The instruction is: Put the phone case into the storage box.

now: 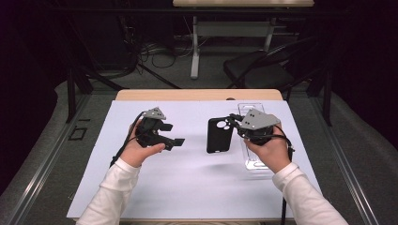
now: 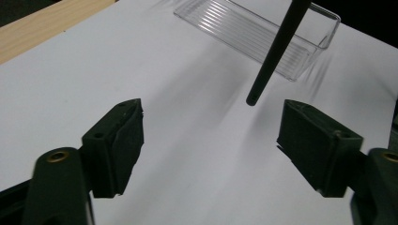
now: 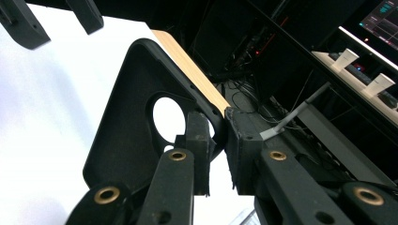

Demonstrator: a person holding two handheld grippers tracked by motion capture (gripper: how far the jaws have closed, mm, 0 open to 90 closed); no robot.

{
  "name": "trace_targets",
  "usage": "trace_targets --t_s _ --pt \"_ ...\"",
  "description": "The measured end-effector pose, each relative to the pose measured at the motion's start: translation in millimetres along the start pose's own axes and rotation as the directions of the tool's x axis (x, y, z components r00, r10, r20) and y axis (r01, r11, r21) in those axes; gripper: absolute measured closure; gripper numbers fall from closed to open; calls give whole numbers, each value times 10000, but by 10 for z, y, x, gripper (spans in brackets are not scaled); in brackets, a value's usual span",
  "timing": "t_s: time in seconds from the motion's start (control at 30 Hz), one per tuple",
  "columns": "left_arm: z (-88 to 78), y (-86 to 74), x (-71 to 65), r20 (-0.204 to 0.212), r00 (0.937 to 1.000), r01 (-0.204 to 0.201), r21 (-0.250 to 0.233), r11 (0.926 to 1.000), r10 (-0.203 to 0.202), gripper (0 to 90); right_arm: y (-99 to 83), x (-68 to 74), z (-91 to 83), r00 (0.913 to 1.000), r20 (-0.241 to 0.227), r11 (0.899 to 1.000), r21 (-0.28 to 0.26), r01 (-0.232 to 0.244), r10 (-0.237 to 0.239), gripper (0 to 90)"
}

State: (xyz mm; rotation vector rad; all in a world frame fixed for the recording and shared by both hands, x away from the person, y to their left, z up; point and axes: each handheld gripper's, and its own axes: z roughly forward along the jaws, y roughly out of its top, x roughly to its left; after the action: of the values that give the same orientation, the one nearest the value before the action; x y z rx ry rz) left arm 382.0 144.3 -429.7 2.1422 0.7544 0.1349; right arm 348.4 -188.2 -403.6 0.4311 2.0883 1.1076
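Observation:
A black phone case [image 1: 218, 138] with a round camera hole is held above the white sheet [image 1: 187, 187]. My right gripper [image 1: 231, 122] is shut on its upper edge beside that hole. In the right gripper view the two pads [image 3: 199, 136] pinch the rim of the case [image 3: 126, 126]. My left gripper [image 1: 172, 134] is to the left of the case, open, with nothing between its fingers. In the left gripper view its jaws [image 2: 213, 117] stand wide apart over bare sheet, and the case [image 2: 274, 51] shows edge-on as a dark bar ahead.
A clear plastic tray [image 1: 253, 161] lies on the sheet under my right hand, and it shows again as the tray [image 2: 263, 33] beyond the case. The wooden table edge [image 1: 197, 95] runs along the back. A black chair [image 1: 263, 70] and cables are on the floor behind.

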Motion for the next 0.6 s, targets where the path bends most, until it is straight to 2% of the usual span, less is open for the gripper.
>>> trace_targets --t_s 0.2,0.6 --pt "-68 -21 56 -46 9995 295 -355 9989 -297 162 -6 -66 -49 9998 203 10000 -53 -20 21 806" --pt "-123 -54 111 -60 9974 708 -603 9957 -712 162 -2 -225 -143 9982 597 10000 -5 5 -4 806"
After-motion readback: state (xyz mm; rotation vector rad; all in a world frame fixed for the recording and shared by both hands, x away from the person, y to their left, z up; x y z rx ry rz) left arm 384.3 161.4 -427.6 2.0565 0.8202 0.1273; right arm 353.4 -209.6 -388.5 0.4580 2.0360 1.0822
